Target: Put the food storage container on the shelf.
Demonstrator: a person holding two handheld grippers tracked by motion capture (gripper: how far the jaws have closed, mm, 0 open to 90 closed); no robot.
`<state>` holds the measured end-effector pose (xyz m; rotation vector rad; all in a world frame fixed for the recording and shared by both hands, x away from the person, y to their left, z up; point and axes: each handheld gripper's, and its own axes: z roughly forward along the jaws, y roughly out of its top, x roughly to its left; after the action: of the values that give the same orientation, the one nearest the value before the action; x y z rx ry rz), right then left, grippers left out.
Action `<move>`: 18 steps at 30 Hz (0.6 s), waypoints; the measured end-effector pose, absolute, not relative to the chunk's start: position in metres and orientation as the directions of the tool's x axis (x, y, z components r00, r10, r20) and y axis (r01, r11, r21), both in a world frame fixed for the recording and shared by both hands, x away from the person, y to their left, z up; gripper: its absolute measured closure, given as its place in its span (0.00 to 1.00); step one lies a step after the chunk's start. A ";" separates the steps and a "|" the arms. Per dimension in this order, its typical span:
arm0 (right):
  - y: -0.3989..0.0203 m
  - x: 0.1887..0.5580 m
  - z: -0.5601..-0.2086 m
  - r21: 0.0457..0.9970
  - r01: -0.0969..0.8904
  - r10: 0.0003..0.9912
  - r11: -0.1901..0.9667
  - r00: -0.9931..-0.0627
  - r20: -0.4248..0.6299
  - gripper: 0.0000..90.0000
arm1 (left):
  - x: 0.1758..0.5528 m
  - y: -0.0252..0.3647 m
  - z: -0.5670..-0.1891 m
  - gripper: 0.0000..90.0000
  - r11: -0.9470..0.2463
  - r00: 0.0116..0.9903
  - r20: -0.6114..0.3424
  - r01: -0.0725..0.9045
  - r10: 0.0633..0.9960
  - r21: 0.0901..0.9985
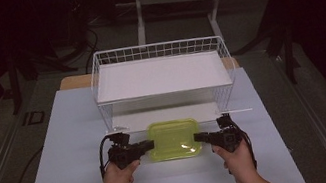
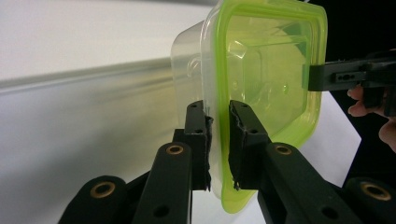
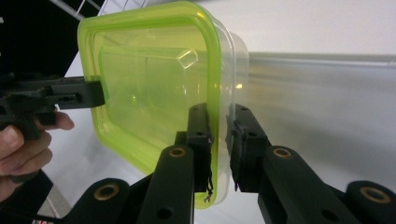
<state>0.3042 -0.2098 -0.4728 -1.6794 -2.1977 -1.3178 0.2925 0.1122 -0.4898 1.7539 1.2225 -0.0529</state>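
Between the two grippers, just in front of the white wire rack, sits one clear tub with a green lid, held from both ends. The left gripper bites the lid's rim at the tub's left short side; in the left gripper view its jaws are clenched on that green edge, one pad on the lid's top, the other under the rim against the clear wall. The right gripper does the same at the opposite short side, and in the right gripper view its jaws are clamped over the rim in the same way. Each gripper view also shows the other gripper's jaw tips meeting the far edge of the lid.

Count: one tub, one lid, one rack with an upper shelf and a lower one, two grippers, two hands. All of it stands on a pale sheet covering the worktop.

No brand or label can be read on the tub or lid.
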 end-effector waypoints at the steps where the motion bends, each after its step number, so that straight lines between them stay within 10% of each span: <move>1: -0.210 0.306 -0.473 0.577 0.816 0.753 0.032 -0.399 0.523 0.88 | 0.295 0.112 -0.490 0.88 -0.031 0.499 -0.513 0.737 0.698 0.675; 18: -0.208 0.337 -0.477 0.622 0.783 0.786 -0.006 -0.381 0.487 0.88 | 0.326 0.108 -0.500 0.88 -0.002 0.496 -0.504 0.714 0.707 0.700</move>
<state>0.3374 -0.2084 -0.4774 -1.7496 -2.2169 -1.3833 0.3261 0.1079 -0.4996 1.7140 1.2159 -0.0083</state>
